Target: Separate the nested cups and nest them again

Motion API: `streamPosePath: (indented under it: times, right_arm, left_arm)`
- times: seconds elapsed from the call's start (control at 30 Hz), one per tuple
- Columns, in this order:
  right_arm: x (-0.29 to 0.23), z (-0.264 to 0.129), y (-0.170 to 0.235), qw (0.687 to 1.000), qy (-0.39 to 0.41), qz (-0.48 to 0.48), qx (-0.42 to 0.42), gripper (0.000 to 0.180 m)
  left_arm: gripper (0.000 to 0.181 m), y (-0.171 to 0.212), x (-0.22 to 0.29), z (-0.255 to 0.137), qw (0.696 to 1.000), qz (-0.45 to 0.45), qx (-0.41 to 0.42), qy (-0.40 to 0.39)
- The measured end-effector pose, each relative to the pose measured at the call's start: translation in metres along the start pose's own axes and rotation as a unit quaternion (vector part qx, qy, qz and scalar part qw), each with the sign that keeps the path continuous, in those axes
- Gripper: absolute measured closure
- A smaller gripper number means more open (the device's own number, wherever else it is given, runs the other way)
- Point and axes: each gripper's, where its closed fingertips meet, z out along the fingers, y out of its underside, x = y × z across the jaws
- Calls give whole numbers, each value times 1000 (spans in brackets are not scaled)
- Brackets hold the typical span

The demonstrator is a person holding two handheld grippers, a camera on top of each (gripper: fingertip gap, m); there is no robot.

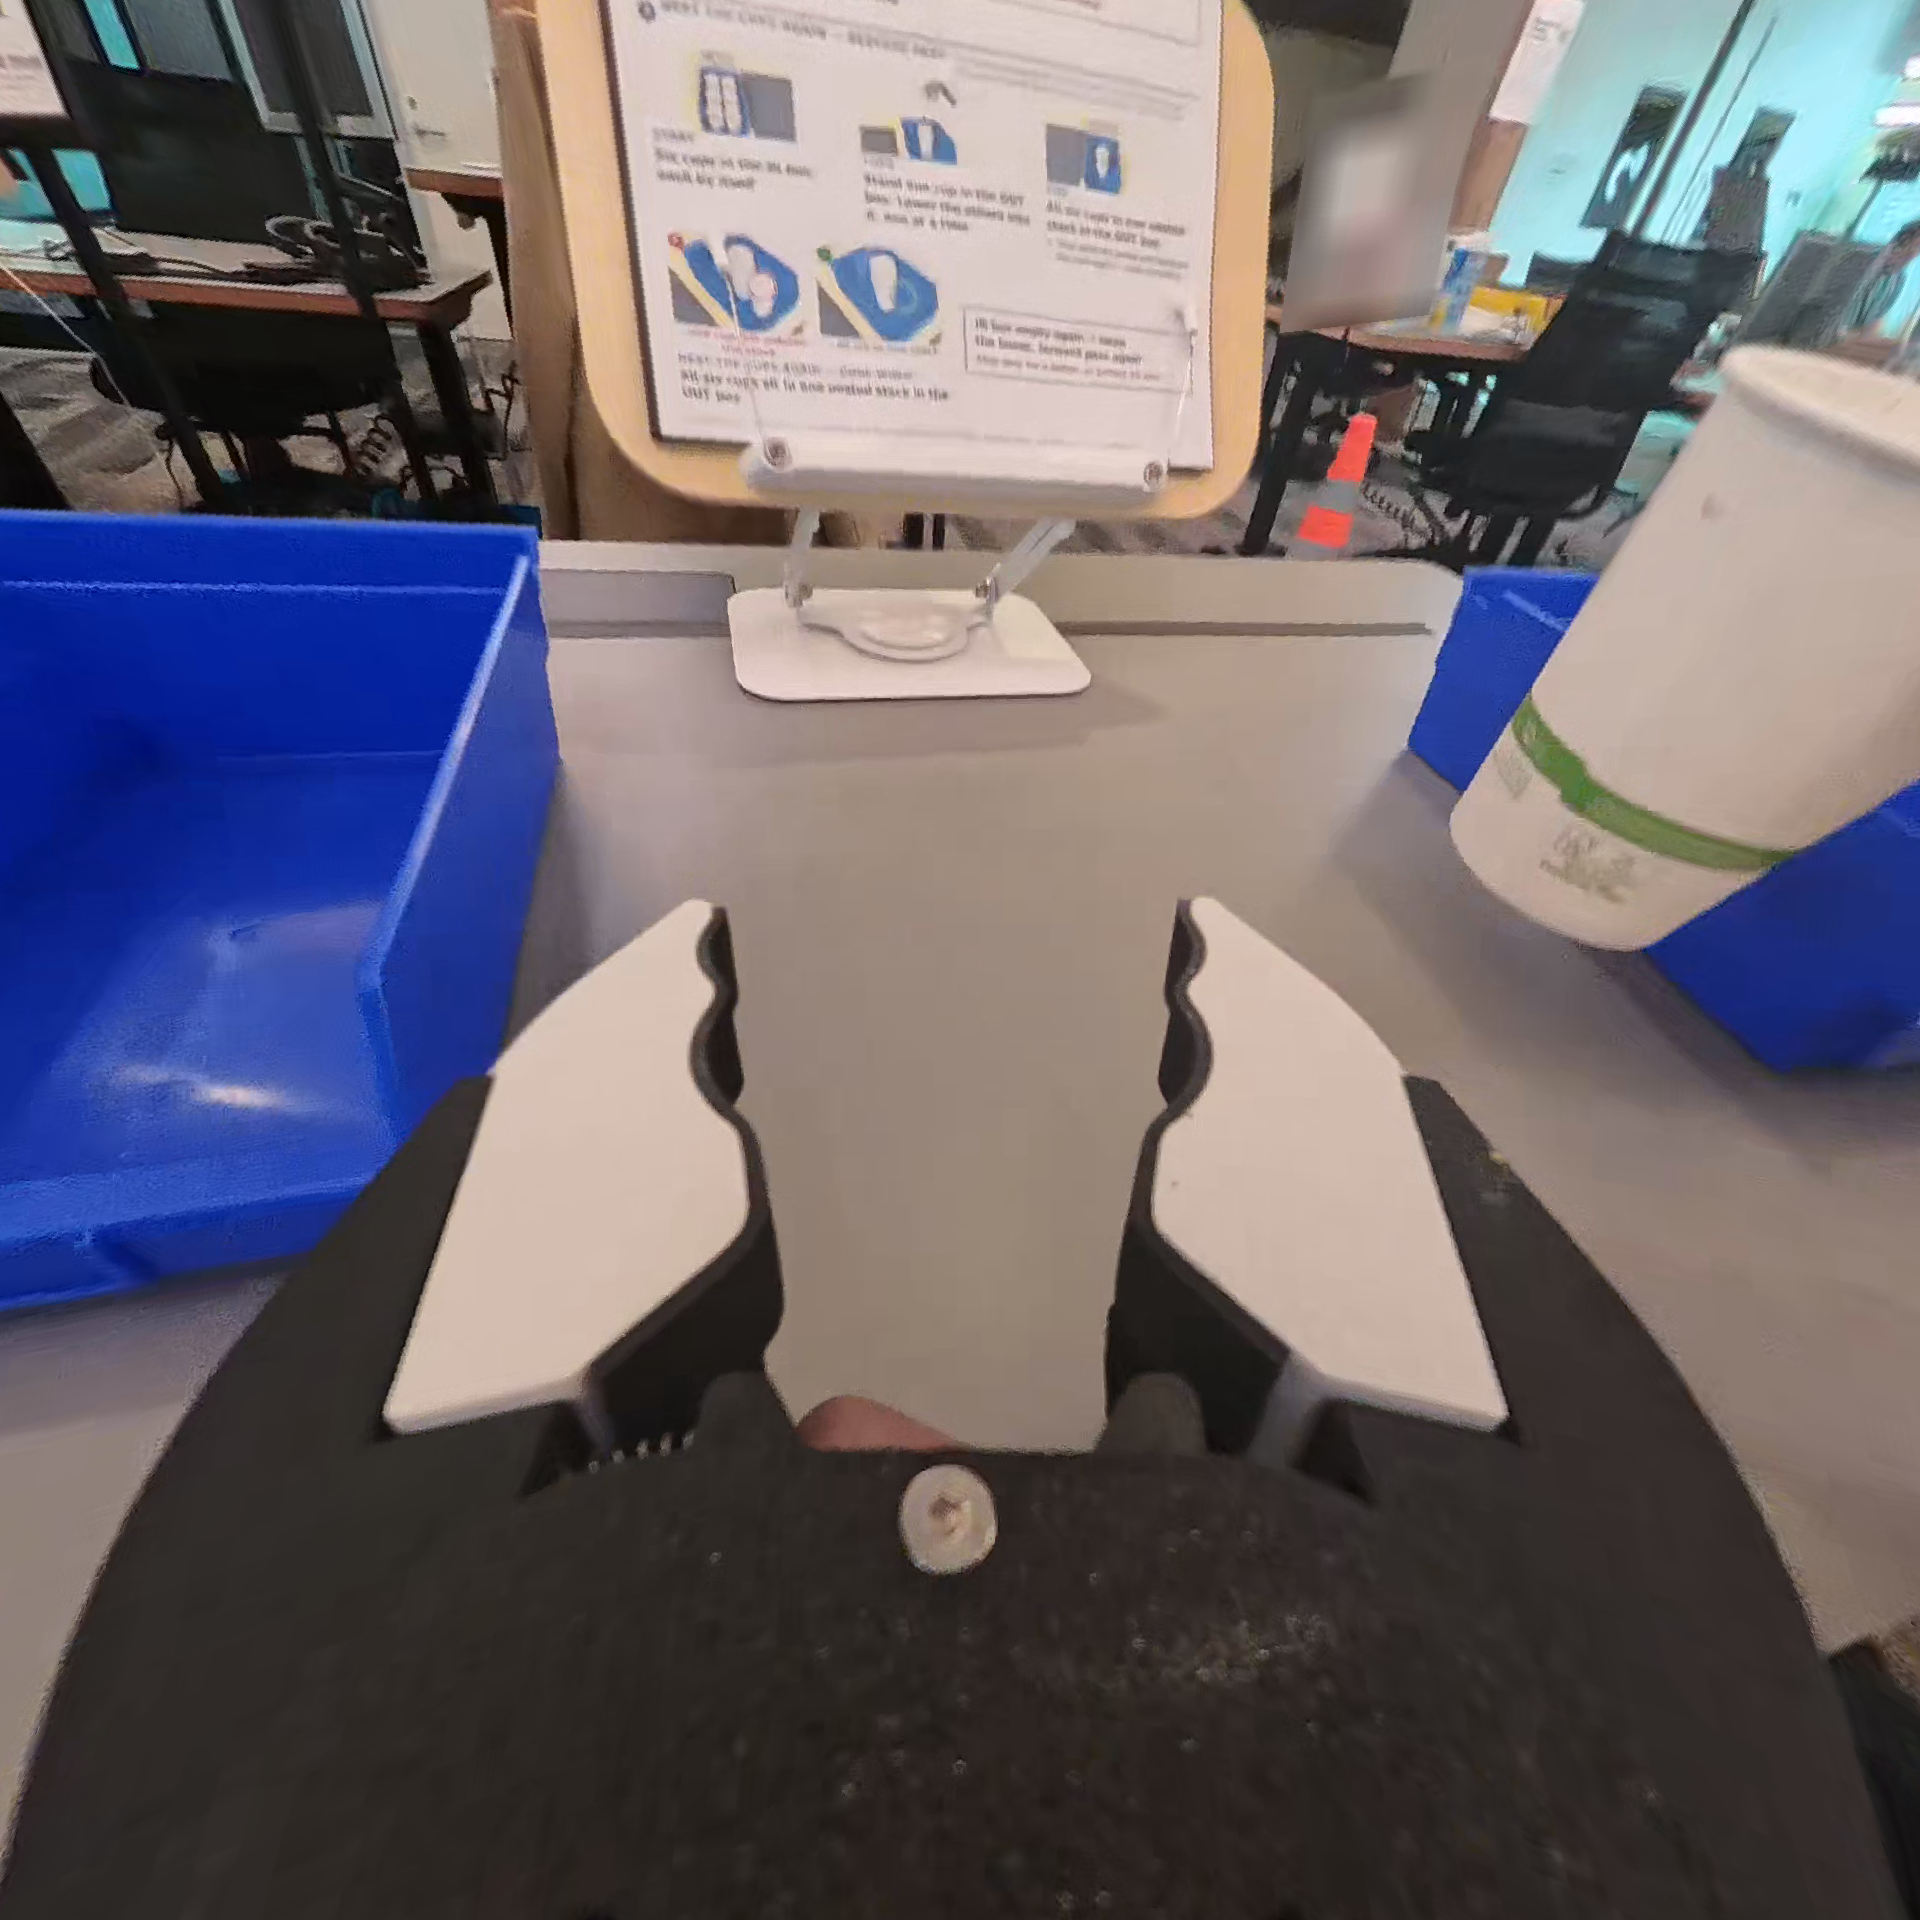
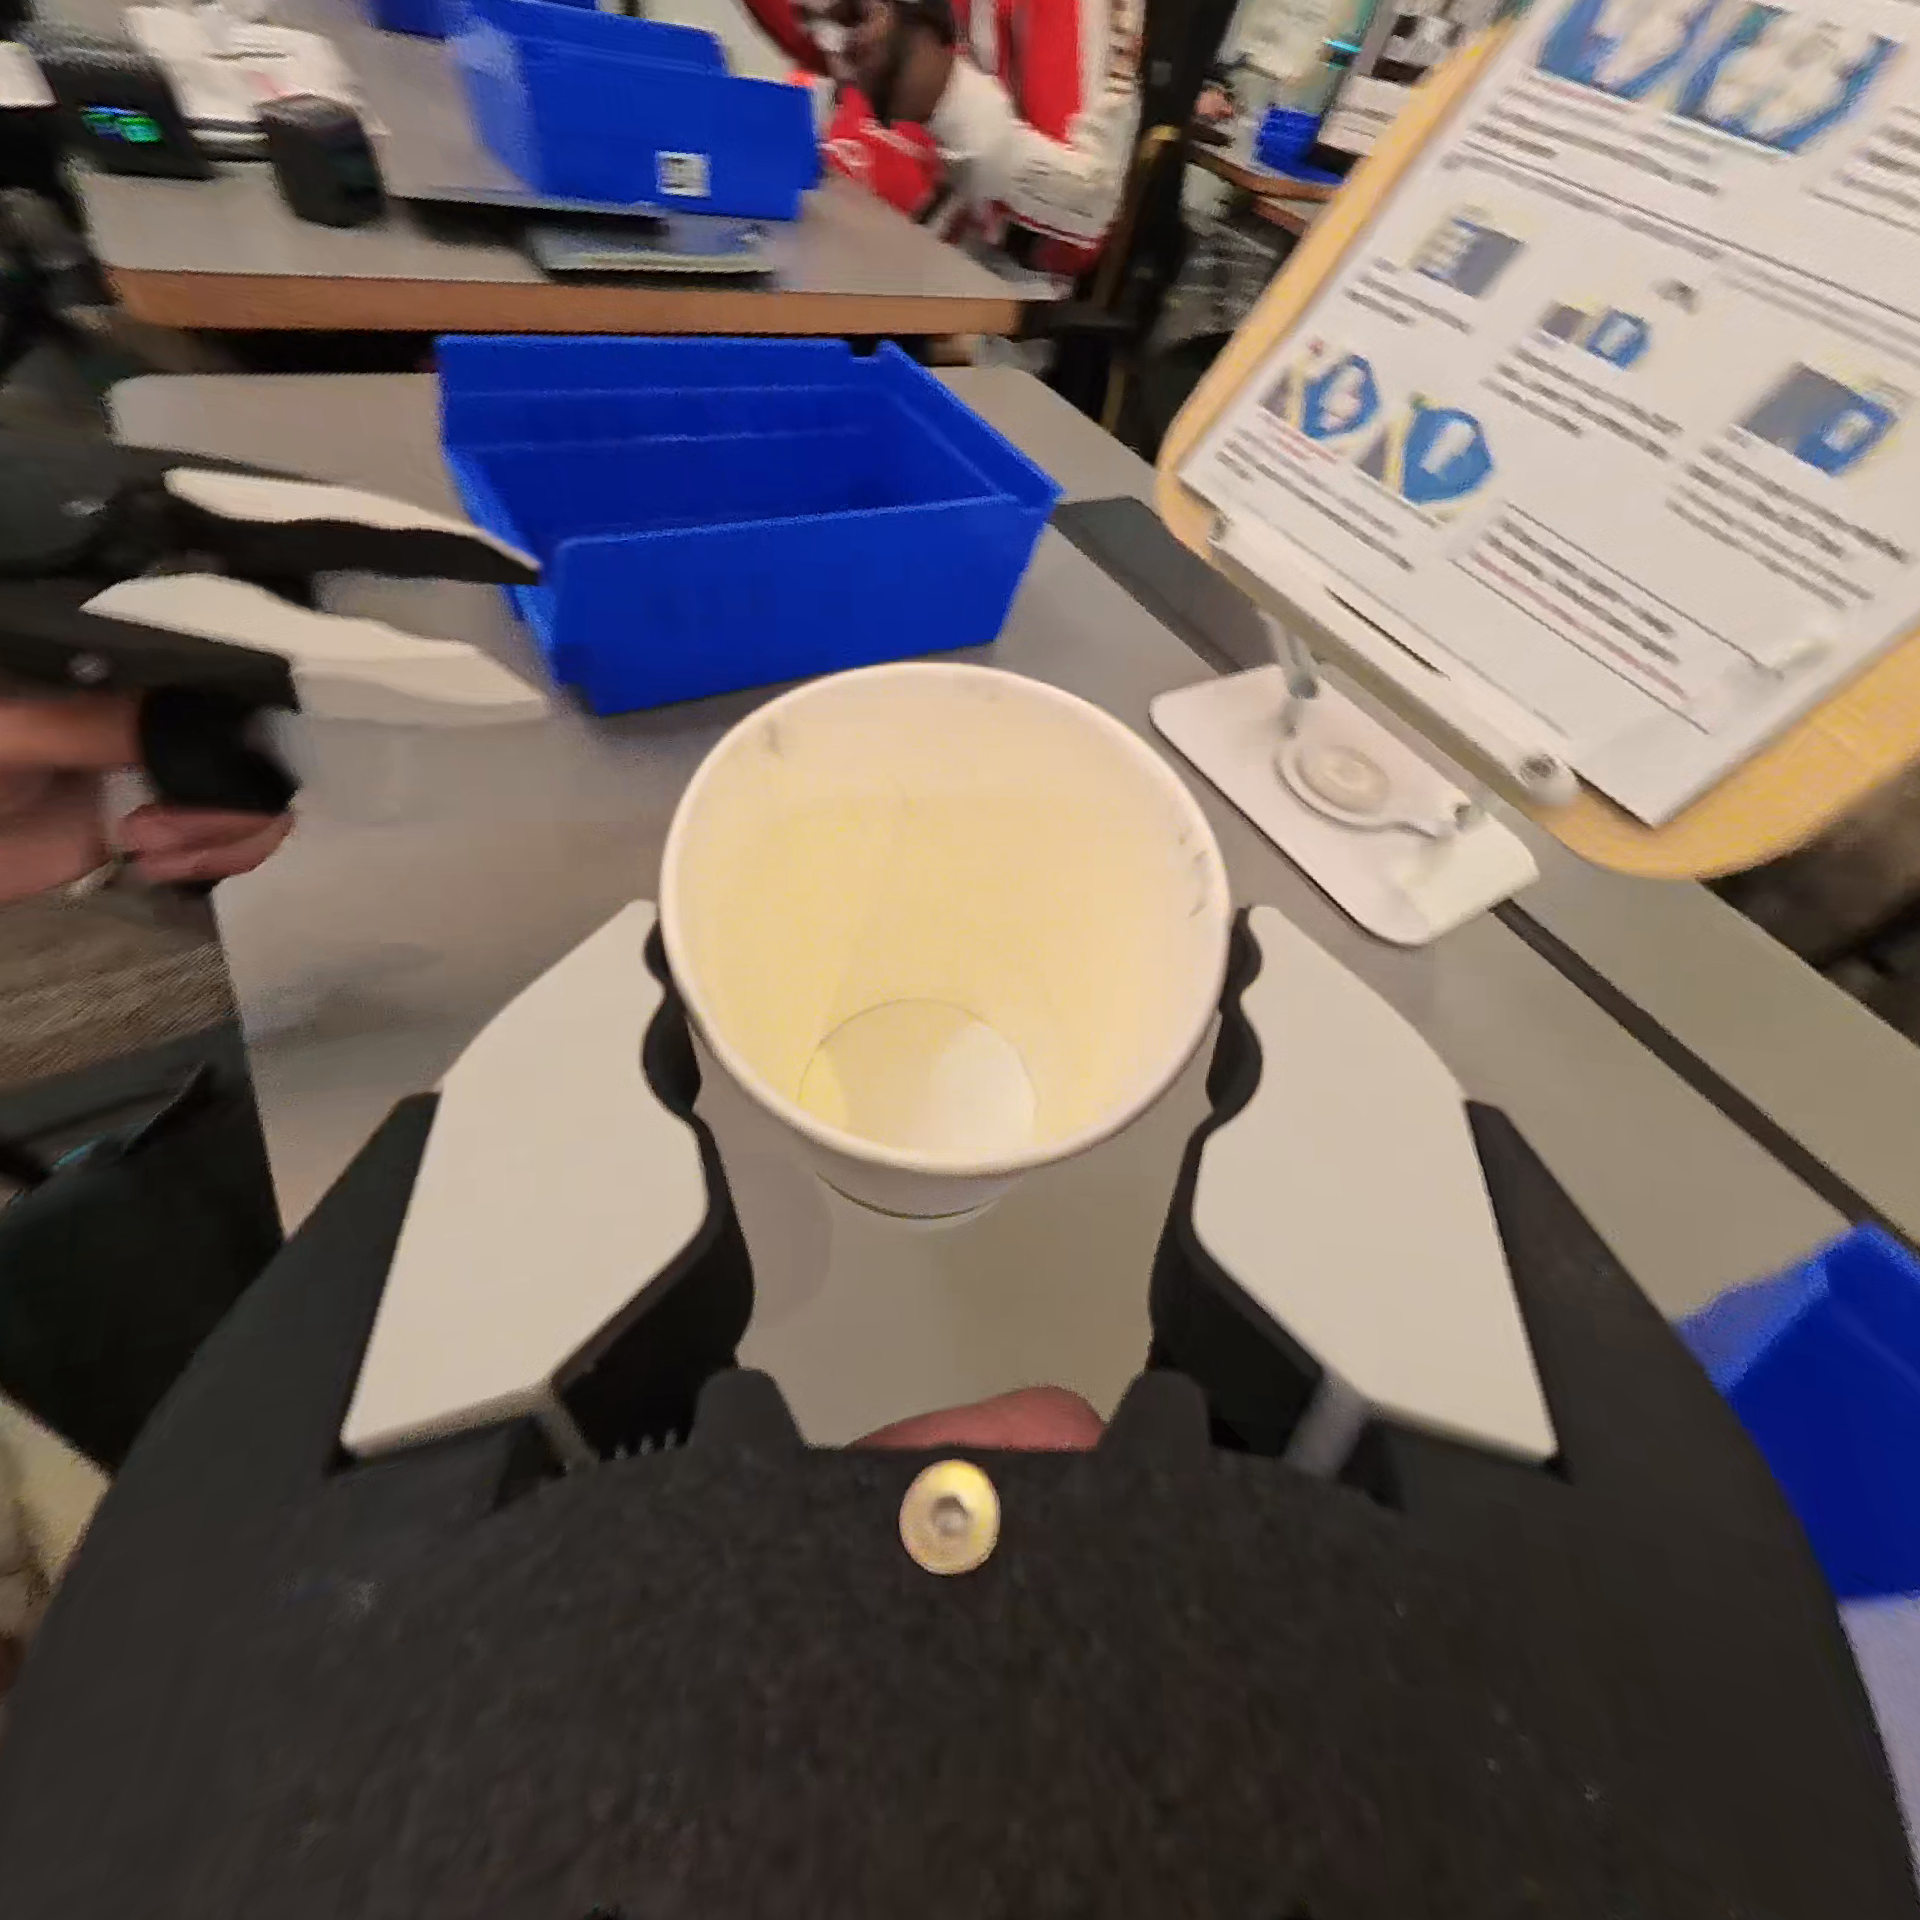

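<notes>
One white paper cup (image 2: 940, 935) sits between the fingers of your right hand-held gripper (image 2: 945, 966), pinched at both sides just under its rim, mouth facing the camera so you look straight down to its bottom. From the left wrist view the same cup (image 1: 1704, 665) hangs tilted in the air at the far right, a green band around its lower part, above the edge of a blue bin (image 1: 1787, 935). Your left hand-held gripper (image 1: 951, 966) is spread wide with nothing between its fingers, only bare grey desk (image 1: 935, 831) below. In the right wrist view that left hand-held gripper (image 2: 520, 623) shows at the left edge, just beside a second blue bin (image 2: 748, 540), and this bin's inside looks bare as far as the blur allows. The same bin (image 1: 208, 883) fills the left side of the left wrist view. A white stand (image 1: 909, 644) at the back of the desk carries a board with an instruction sheet (image 1: 914, 208)
</notes>
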Motion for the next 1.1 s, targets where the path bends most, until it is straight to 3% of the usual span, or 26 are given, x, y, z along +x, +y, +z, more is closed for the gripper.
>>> streamPosePath:
  times: [0.1,0.2,0.4,0.5,0.63,0.77,1.1]
  right_arm:
    - [4,-3,8,997,67,25,-3,82]
    - [26,-15,-1,991,123,47,6,83]
    - [146,-92,-42,963,264,54,15,83]
    - [211,-127,-42,948,310,72,0,82]
    - [265,-142,-4,937,323,122,-42,82]
    - [285,-130,51,933,314,159,-80,83]
    - [271,-98,137,930,252,222,-148,79]
  left_arm:
    - [101,17,-9,-3,1000,11,-25,-13]
    - [104,23,-8,-4,999,-39,-33,14]
    - [104,32,5,-2,998,-20,-47,41]
    - [106,36,14,-2,996,-33,-53,62]
    - [106,43,19,0,995,-26,-69,72]
    - [106,46,19,1,994,-29,-76,75]
    - [107,51,20,2,993,-17,-86,75]
